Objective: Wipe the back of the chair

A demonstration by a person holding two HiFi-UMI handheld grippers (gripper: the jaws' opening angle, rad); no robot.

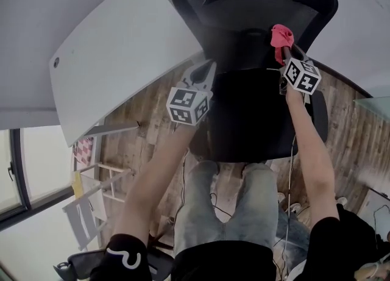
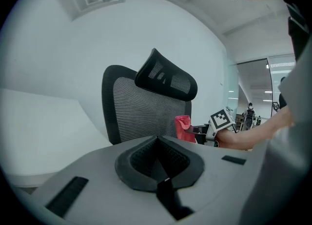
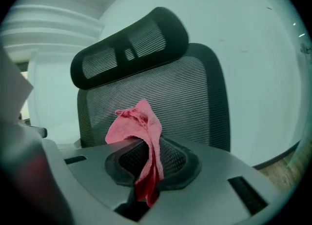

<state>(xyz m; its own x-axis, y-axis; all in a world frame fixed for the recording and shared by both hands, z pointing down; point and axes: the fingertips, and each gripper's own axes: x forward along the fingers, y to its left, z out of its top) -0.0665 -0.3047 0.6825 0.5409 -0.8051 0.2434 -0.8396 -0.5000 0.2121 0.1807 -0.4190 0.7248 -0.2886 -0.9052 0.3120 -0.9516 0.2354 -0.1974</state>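
A black mesh office chair [image 1: 256, 5] with a headrest [image 2: 165, 80] faces me, its seat [image 1: 262, 115] nearest my legs. My right gripper [image 1: 284, 45] is shut on a red cloth [image 1: 281, 35], held up near the lower right of the backrest. In the right gripper view the cloth [image 3: 141, 136] bunches above the jaws and hangs down in front of the mesh back [image 3: 170, 102]; whether it touches the mesh I cannot tell. My left gripper [image 1: 204, 69] hovers by the seat's left side, shut on nothing, and looks at the backrest [image 2: 141, 109] and the cloth [image 2: 183, 127].
A white desk [image 1: 116, 54] runs along the left of the chair. A white slatted rack [image 1: 91, 194] stands on the wooden floor [image 1: 353, 127] at the lower left. Cables lie on the floor near my legs. A glass partition stands at the far right.
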